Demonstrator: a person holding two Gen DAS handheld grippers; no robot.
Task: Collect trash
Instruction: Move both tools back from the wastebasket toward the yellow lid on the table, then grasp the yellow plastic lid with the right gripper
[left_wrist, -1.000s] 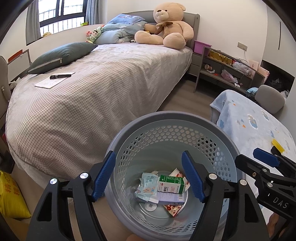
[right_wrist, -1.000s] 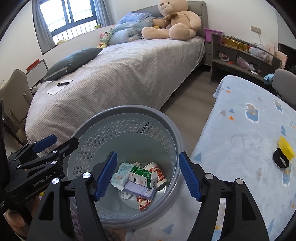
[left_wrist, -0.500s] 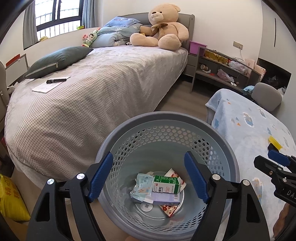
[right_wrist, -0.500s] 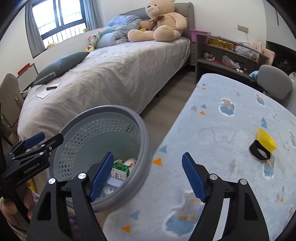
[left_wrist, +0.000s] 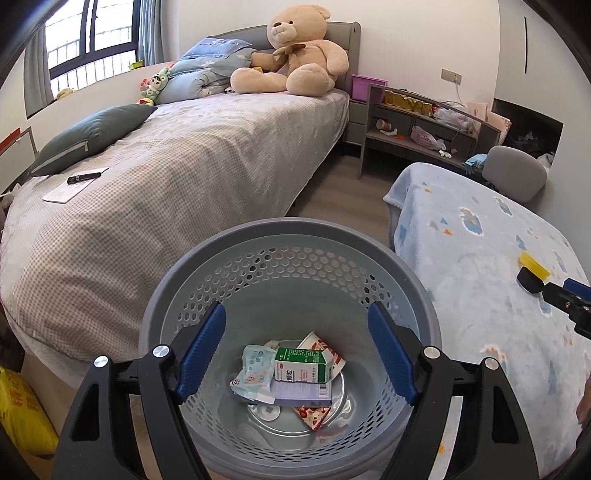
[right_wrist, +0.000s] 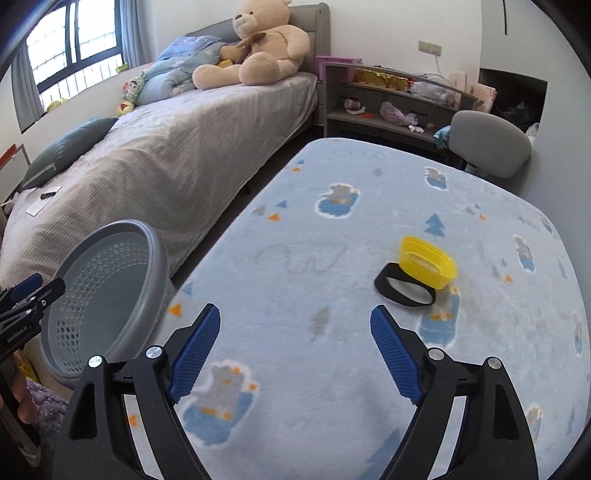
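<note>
Bedroom daylight falls across a grey checked bed (left_wrist: 177, 177), where at ten o'clock in the left wrist view a dark pillow (left_wrist: 88, 134) lies above a sheet of paper (left_wrist: 70, 186) with a black pen (left_wrist: 84, 177) on it, and a big teddy bear (left_wrist: 291, 51) sits at twelve o'clock against the headboard. Below centre, the left gripper (left_wrist: 295, 349) hangs with its blue pads spread wide and empty over a grey perforated waste basket (left_wrist: 288, 236). On the basket floor lie a green and white carton (left_wrist: 303, 365) with small print too fine to read, a pale blue wipes packet (left_wrist: 255, 365), a lavender box (left_wrist: 299, 391) and a red and white wrapper (left_wrist: 314, 413). Moving right, a table under a light blue blanket (right_wrist: 332, 229) printed with cartoon bears fills the right wrist view; the right gripper (right_wrist: 295, 341) is held above it, jaws apart, gripping nothing. At two o'clock from that gripper, a yellow cup (right_wrist: 426, 262) lies tipped on the blanket, touching a black ring (right_wrist: 404, 286) just beside it. At nine o'clock, white lettering on the left gripper's body is too blurred to read.
</note>
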